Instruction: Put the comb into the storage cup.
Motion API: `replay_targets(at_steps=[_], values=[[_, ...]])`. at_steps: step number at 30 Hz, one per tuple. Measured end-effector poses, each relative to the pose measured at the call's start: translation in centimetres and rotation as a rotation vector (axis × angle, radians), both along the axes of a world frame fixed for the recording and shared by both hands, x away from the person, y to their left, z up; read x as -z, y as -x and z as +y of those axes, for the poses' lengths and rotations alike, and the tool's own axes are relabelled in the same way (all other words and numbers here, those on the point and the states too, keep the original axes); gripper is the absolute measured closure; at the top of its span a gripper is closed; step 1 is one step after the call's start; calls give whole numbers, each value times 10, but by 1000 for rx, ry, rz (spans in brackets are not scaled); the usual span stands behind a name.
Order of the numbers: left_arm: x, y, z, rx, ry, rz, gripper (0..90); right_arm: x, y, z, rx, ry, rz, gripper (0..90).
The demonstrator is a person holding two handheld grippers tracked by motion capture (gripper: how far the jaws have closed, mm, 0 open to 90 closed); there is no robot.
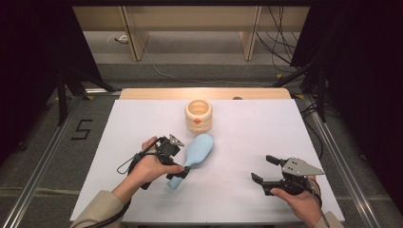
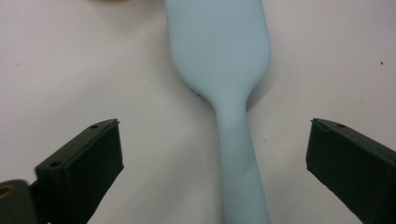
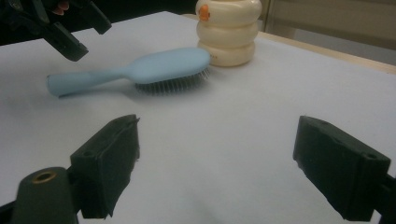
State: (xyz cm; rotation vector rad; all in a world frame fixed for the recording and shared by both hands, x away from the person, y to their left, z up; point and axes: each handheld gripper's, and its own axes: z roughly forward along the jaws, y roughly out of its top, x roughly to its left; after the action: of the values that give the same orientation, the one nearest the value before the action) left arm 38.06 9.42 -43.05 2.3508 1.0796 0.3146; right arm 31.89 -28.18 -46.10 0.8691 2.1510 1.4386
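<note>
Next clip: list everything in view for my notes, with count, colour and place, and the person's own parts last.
hairbrush: one, light blue, bristles down, mid-table, handle toward the person.
ringed container: one, cream with an orange spot, upright at the table's far middle, just beyond the brush head.
table: one, white top with a wooden far edge.
left claw: one, black, above the brush handle, jaws wide open either side of it, not touching.
right claw: one, black with a grey plate, over the near right of the table, open with nothing between the jaws.
hands: two, entering from the near edge.
</note>
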Motion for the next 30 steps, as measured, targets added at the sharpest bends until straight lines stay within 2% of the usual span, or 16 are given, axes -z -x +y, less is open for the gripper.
replay_targets(at_steps=[3,7,15,19,30], values=[[0,-4,-6,-6,1,39,0,0,0,0,1,0,3,155],[4,-11,-12,-5,-25,74,0,0,0,0,1,-1,0,155],[15,-22,-21,-13,-59,108,0,0,0,-1,2,-1,1,155],[21,-24,-24,-3,-76,140,0,0,0,-1,2,-1,3,154],[25,-28,-27,-19,-120,163,78,0,0,0,1,1,2,154]])
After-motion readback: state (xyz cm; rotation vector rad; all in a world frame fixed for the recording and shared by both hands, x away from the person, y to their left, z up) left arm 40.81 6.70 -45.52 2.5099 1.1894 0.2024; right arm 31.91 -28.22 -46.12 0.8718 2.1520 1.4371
